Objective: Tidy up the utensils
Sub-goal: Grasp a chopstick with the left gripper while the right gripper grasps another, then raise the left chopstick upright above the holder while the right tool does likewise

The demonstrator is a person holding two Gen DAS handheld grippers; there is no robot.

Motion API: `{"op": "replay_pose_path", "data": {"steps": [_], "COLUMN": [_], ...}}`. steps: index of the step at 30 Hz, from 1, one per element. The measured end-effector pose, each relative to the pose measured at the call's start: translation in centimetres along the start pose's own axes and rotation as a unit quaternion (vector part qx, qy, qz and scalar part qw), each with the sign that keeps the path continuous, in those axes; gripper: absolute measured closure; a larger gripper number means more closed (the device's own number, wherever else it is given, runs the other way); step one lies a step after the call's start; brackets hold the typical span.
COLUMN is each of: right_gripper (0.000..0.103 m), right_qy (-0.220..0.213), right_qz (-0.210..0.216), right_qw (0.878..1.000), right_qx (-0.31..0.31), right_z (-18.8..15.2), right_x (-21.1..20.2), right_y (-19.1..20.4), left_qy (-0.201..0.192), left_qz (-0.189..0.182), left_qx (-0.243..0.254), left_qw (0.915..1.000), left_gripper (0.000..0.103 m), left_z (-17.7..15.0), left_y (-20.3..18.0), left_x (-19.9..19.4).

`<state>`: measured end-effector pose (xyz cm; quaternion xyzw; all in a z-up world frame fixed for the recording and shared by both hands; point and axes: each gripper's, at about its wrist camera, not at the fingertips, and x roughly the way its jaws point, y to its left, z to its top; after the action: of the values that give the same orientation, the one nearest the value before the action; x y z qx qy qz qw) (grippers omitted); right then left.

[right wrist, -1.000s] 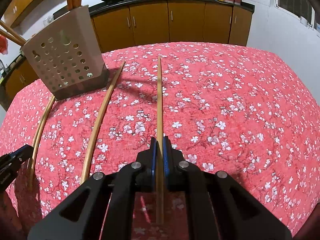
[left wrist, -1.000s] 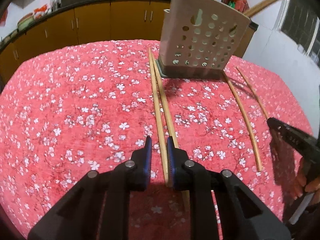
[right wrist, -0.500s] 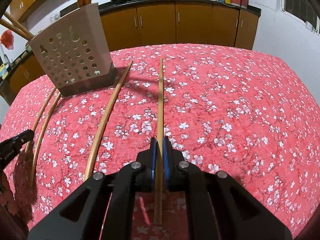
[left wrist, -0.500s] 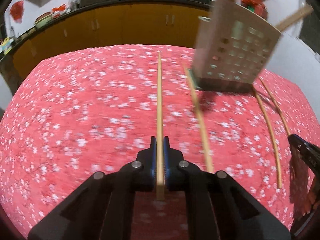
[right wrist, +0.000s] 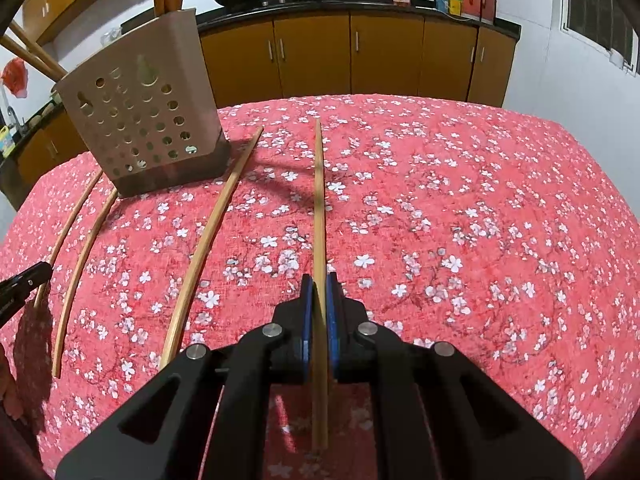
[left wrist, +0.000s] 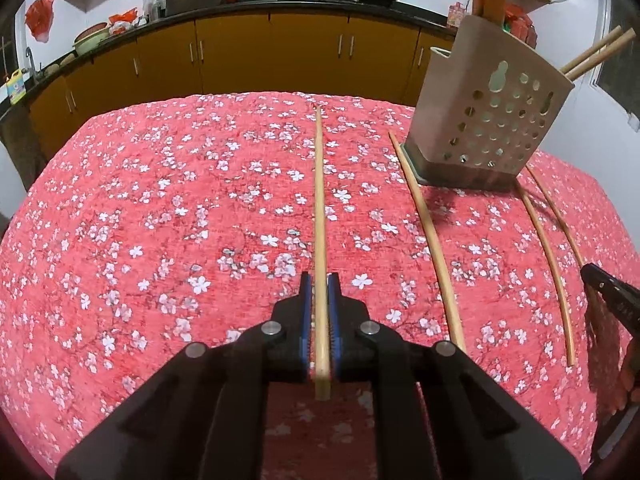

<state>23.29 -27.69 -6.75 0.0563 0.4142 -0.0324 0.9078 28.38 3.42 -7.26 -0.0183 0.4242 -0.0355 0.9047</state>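
Note:
My left gripper (left wrist: 319, 280) is shut on a wooden chopstick (left wrist: 319, 200) that points straight ahead over the red floral tablecloth. My right gripper (right wrist: 319, 280) is shut on another wooden chopstick (right wrist: 319, 208), also pointing ahead. A beige perforated utensil holder (left wrist: 492, 120) stands at the far right in the left wrist view and at the far left in the right wrist view (right wrist: 140, 120); chopsticks stick out of its top. Three loose chopsticks lie on the cloth near it: one thick (left wrist: 428, 228) and two thin (left wrist: 548, 264).
The table (right wrist: 500, 220) is covered by a red cloth with white blossoms. Yellow kitchen cabinets (left wrist: 280, 52) with a dark counter, woks and bottles stand behind it. The other gripper's tip shows at the right edge (left wrist: 612, 292) in the left wrist view.
My left gripper closed on one of the paired chopsticks and swung left with it, so the holder now sits to its right. My right gripper kept its chopstick and lifted slightly.

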Motion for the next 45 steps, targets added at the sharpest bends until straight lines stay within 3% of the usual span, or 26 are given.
{"op": "replay_pose_path", "data": {"steps": [32, 45], "right_gripper": [0.095, 0.095], "right_qy": [-0.001, 0.0], "right_qz": [0.001, 0.007], "right_qw": [1.0, 1.0], "right_qx": [0.001, -0.003], "right_z": [-0.2, -0.8], "right_x": [-0.3, -0.6], "right_y": [-0.3, -0.2], "left_qy": [0.003, 0.005], "left_qz": [0.002, 0.027], "left_qx": [-0.002, 0.023], "left_qw": [1.0, 0.9993], "left_gripper": [0.092, 0.092], "left_z": [-0.1, -0.7], "left_y": [-0.3, -1.4], "left_x": [0.1, -0.3]}}
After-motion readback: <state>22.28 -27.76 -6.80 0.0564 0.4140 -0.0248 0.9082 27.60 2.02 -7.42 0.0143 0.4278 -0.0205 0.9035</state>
